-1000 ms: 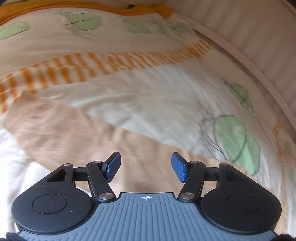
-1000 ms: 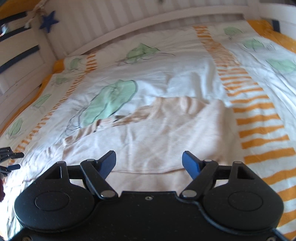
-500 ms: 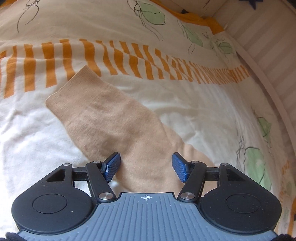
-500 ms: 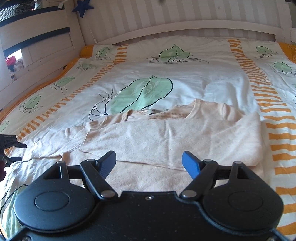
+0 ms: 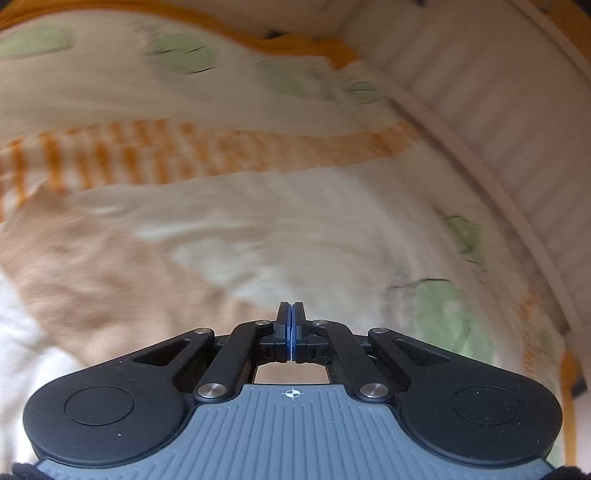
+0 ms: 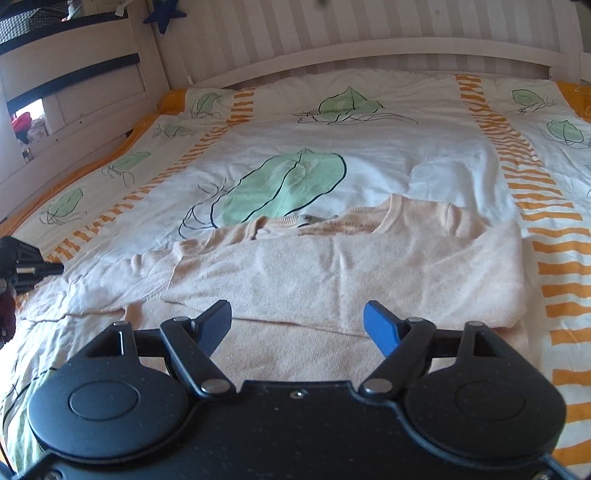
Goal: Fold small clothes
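My left wrist view is motion-blurred: left claw [image 5: 291,325] pressed fully together, nothing visibly between its pads, above a peach sleeve [image 5: 85,273]. Only my right view shows the whole peach top [image 6: 332,273], partly folded on the bed's duvet [image 6: 295,147], just ahead of the wide-spread right claw [image 6: 297,325].

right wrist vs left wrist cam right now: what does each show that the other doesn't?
Right wrist only: the whole peach top with its neckline label, one sleeve folded across the body, a dark star on the wall, and the open right gripper.

Left wrist only: the left gripper with its pads pressed together and no cloth visible between them; the picture is motion-blurred.

Both: the leaf-print duvet with orange stripes, and peach fabric on it.
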### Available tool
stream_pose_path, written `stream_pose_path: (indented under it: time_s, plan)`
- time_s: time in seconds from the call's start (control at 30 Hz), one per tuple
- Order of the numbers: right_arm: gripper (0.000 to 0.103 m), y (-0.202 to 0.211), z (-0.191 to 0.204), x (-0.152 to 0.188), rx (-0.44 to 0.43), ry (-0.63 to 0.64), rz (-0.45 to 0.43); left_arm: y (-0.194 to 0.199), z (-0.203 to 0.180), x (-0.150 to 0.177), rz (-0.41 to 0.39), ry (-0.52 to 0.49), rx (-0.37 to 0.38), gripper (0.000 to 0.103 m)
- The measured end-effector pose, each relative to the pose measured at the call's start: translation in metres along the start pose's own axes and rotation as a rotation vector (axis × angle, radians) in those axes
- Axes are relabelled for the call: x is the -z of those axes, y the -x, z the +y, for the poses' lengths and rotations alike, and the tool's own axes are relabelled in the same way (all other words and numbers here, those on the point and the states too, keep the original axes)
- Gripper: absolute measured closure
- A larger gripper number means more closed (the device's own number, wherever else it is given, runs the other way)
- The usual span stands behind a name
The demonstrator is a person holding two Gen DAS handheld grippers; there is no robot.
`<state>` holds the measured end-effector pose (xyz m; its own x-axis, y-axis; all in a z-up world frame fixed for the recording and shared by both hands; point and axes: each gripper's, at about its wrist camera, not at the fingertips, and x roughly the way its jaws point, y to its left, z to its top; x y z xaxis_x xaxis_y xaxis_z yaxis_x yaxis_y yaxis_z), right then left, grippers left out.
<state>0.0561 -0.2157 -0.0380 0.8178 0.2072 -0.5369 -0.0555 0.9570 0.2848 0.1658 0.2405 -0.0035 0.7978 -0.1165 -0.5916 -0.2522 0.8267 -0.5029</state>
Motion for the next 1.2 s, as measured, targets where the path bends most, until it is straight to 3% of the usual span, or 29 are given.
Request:
stream_pose_path:
  time_s: [0.1,0.2,0.23,0.27,0.33,0.47,0.7,0.87,1.0,1.2]
  plan:
    - [0.022,0.003,-0.004,-0.003,0.002,-0.016,-0.009,0.005,-0.039,0.011,-0.014,-0.054,0.046,0.103]
    - [0.022,0.006,-0.008,-0.006,0.007,-0.028,-0.021,-0.002,-0.039,0.022,0.018,-0.039,0.080,0.099]
    - [0.022,0.006,-0.008,-0.007,0.007,-0.029,-0.024,-0.005,-0.030,0.022,0.037,-0.003,0.074,0.089]
    - [0.022,0.007,-0.009,-0.008,0.008,-0.031,-0.027,-0.008,-0.018,0.021,0.050,0.048,0.068,0.072]
    - [0.022,0.006,-0.010,-0.010,0.008,-0.034,-0.023,-0.008,0.011,0.017,0.053,0.156,0.061,0.054]
    - [0.022,0.007,-0.006,-0.008,-0.005,-0.024,-0.019,0.005,0.058,0.005,0.014,0.233,-0.037,0.034]
    - [0.022,0.002,0.010,-0.003,-0.037,0.009,-0.010,0.032,0.114,-0.006,-0.021,0.294,-0.176,0.029]
    - [0.022,0.001,0.014,0.000,-0.046,0.023,-0.002,0.021,0.131,0.003,0.040,0.371,-0.175,0.026]
    - [0.022,0.001,0.013,0.000,-0.045,0.015,-0.004,0.005,0.126,-0.001,0.035,0.304,-0.159,0.014]
    - [0.022,-0.001,0.003,0.000,-0.040,-0.032,0.006,-0.014,0.110,-0.007,0.058,0.230,-0.161,0.014]
